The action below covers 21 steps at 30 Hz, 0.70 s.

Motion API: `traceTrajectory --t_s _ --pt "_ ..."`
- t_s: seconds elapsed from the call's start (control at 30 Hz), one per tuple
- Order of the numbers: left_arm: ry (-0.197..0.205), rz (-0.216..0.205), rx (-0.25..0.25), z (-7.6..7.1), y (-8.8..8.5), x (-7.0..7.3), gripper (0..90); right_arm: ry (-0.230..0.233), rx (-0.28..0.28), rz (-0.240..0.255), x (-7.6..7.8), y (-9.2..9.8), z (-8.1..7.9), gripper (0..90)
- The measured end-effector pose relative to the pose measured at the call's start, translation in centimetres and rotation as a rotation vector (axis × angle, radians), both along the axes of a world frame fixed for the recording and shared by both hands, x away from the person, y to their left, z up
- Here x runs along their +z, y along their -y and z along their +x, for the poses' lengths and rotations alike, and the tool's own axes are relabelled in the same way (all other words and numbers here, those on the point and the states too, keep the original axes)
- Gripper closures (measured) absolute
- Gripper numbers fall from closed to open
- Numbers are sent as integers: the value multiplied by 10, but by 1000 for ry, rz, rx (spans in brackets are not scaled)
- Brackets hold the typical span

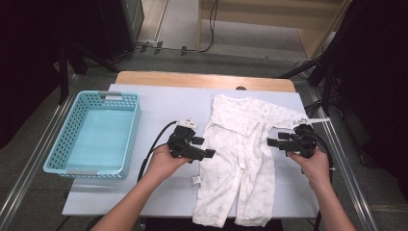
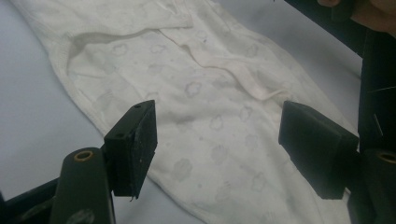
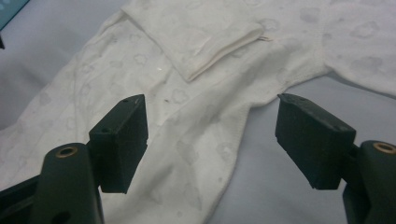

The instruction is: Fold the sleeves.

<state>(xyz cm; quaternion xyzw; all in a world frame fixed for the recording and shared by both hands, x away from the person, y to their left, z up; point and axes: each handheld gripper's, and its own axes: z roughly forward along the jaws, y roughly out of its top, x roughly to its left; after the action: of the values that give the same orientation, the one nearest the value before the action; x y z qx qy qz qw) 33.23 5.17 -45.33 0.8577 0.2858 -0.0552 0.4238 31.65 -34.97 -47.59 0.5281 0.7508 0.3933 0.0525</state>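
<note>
A white baby romper with a faint cloud print lies flat on the table, legs toward the person. Its left sleeve is folded in over the chest. My left gripper hovers at the romper's left edge near the waist, jaws open, nothing between them. In the left gripper view the romper spreads below the open jaws. My right gripper floats by the right side of the garment under the outstretched sleeve, open and empty. The right gripper view has the folded sleeve ahead of its jaws.
A light blue plastic basket stands empty at the table's left. The table is covered by a pale sheet with a wooden edge at the back. Metal rails run along both sides.
</note>
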Motion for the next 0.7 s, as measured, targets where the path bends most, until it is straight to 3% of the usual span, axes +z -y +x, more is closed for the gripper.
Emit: traceTrajectory --t_s 0.43,0.7 --pt "7 2 41 -5 -20 -1 288 -15 -56 -27 -3 21 26 253" --pt "-12 -3 62 -8 -31 -6 289 -30 -86 -52 -10 31 41 266"
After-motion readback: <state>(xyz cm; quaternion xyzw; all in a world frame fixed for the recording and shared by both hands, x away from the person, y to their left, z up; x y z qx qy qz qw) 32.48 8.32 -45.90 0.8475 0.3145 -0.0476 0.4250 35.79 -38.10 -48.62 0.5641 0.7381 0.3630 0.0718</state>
